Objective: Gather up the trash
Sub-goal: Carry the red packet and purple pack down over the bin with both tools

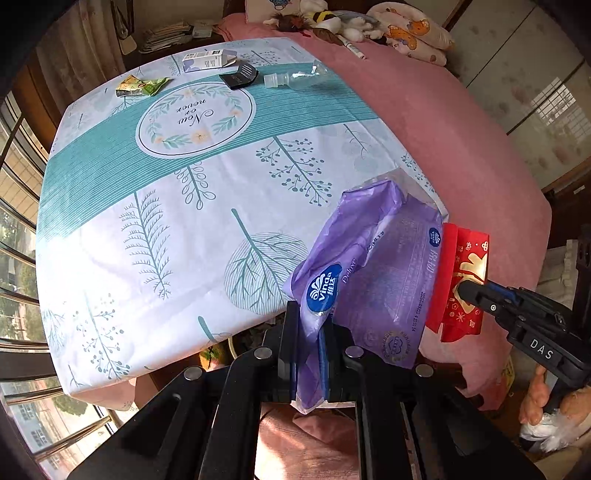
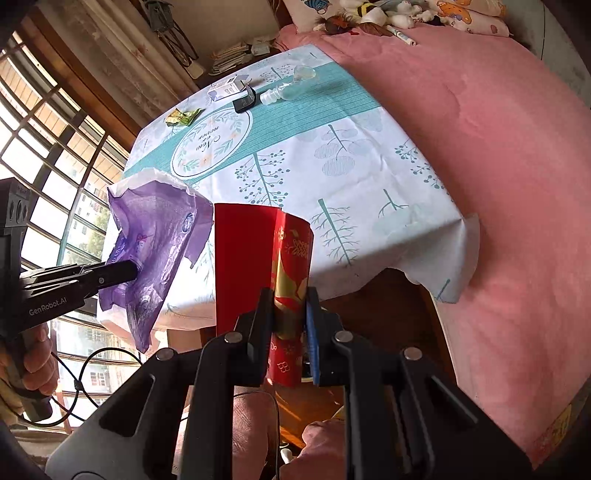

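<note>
My left gripper (image 1: 314, 332) is shut on an empty purple tissue wrapper (image 1: 373, 266) and holds it in the air off the table's near corner; the wrapper also shows in the right wrist view (image 2: 155, 240). My right gripper (image 2: 290, 310) is shut on a red and gold envelope (image 2: 255, 251), held upright just right of the wrapper; the envelope also shows in the left wrist view (image 1: 461, 280). At the far end of the patterned tablecloth (image 1: 192, 229) lie a green crumpled wrapper (image 1: 138, 86), a white carton (image 1: 207, 60), a black packet (image 1: 239, 75) and a clear plastic bottle (image 1: 293, 78).
A pink bedspread (image 1: 424, 122) lies to the right of the tablecloth, with soft toys (image 1: 332, 18) and a pillow at the far end. Barred windows (image 2: 44, 147) run along the left. Papers are stacked on a shelf at the back.
</note>
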A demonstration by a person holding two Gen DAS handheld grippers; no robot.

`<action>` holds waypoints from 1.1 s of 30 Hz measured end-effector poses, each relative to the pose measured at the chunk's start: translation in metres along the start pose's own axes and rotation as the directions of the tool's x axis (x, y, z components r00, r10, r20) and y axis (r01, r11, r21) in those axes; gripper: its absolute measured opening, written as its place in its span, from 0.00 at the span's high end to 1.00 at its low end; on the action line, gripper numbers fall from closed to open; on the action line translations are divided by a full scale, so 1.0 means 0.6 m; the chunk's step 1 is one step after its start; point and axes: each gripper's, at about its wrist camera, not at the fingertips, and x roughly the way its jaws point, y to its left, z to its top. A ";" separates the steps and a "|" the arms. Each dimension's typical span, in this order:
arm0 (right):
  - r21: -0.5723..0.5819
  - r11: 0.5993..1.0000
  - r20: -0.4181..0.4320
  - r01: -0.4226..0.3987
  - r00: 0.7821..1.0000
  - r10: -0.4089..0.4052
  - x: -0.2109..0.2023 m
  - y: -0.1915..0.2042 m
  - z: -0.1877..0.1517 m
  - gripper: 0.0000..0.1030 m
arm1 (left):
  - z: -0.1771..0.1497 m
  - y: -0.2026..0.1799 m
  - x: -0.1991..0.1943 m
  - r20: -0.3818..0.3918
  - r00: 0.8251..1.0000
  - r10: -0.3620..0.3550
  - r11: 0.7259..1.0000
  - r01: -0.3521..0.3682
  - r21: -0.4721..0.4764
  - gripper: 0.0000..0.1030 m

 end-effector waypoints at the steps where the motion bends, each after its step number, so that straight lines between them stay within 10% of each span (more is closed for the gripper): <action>1: 0.006 1.000 -0.008 -0.009 1.000 0.009 -0.002 -0.012 -0.016 0.87 | -0.011 -0.013 0.003 -0.007 1.000 0.003 1.000 -0.003 -0.003 0.92; 18: -0.003 0.999 -0.205 -0.048 0.978 0.046 0.111 -0.081 -0.166 0.87 | -0.141 -0.042 0.130 -0.102 0.993 0.060 0.995 -0.068 -0.077 0.92; 33: 0.031 0.999 -0.354 0.022 0.935 -0.010 0.377 -0.139 -0.305 0.87 | -0.241 0.062 0.426 -0.215 0.972 0.090 0.974 -0.131 -0.185 0.92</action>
